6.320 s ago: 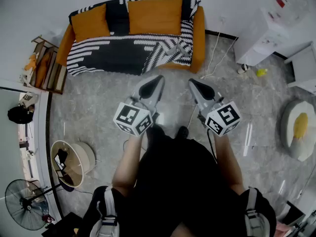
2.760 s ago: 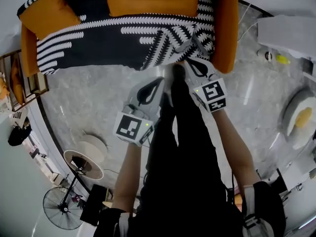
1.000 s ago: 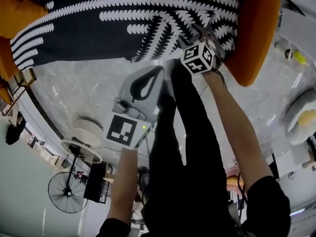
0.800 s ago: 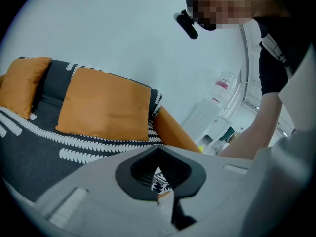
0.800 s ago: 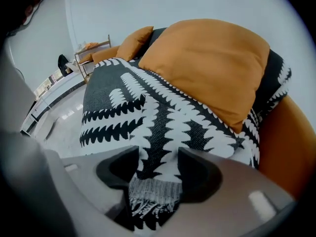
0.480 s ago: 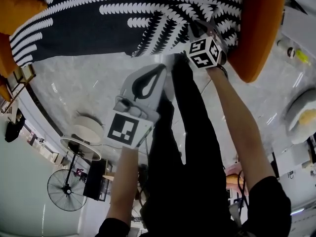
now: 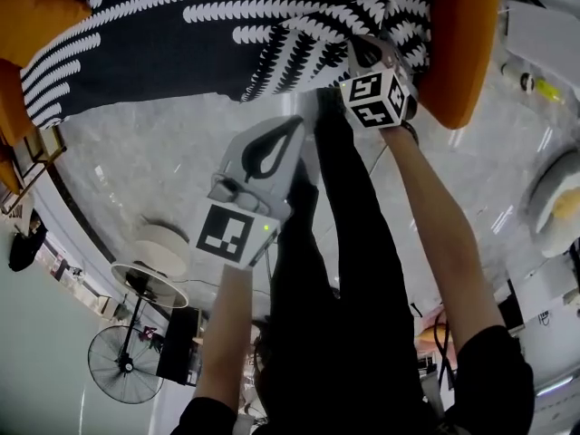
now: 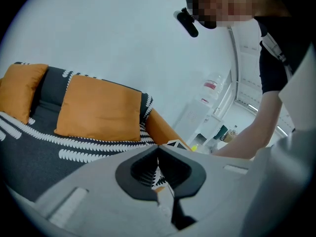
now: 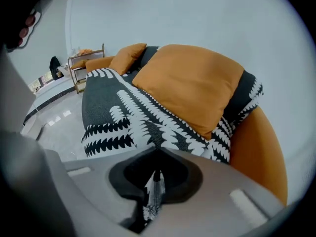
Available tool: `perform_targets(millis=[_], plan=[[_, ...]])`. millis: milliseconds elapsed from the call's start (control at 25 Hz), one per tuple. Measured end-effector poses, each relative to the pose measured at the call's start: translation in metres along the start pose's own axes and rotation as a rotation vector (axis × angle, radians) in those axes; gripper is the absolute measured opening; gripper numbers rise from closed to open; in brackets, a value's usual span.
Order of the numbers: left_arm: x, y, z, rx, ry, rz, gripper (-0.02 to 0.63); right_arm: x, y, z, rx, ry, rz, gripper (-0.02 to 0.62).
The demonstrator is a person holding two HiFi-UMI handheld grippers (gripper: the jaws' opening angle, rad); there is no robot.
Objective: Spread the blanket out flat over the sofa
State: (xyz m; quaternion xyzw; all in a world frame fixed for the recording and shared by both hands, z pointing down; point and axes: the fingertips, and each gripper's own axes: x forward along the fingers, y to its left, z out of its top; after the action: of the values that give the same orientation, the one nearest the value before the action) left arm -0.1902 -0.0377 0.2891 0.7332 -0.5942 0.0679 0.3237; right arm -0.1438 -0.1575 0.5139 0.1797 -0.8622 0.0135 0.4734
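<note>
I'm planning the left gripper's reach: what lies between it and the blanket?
In the head view, only bare grey floor separates the left gripper from the blanket. The left gripper view does not show that stretch.

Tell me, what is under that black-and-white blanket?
An orange sofa: its armrest shows bare beside the blanket, and orange cushions rest on top. The seat and backrest are covered, so their surface cannot be seen.

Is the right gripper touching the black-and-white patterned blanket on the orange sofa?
Touching. The right gripper view shows the right gripper, its jaws having just been closing, pinching a fold of the black-and-white patterned blanket between them.
</note>
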Motion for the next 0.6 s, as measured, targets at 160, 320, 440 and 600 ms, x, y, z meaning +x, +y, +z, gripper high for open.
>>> perform_targets(millis=[160,320,440,600], plan=[[-0.022,-0.017,-0.007,0.030,-0.015,-0.029,0.012,-0.028,0.007,-0.001,0.015,-0.019,-0.046,0.022],[-0.028,-0.027,-0.015,0.089,-0.046,-0.051,0.012,-0.042,0.005,-0.007,0.025,-0.043,-0.097,0.020],[-0.033,-0.036,-0.019,0.128,-0.057,-0.062,0.012,-0.056,0.000,-0.010,0.035,-0.064,-0.139,0.020],[-0.052,-0.058,-0.020,0.177,-0.067,-0.087,0.012,-0.087,-0.004,-0.020,0.053,-0.073,-0.199,0.018]])
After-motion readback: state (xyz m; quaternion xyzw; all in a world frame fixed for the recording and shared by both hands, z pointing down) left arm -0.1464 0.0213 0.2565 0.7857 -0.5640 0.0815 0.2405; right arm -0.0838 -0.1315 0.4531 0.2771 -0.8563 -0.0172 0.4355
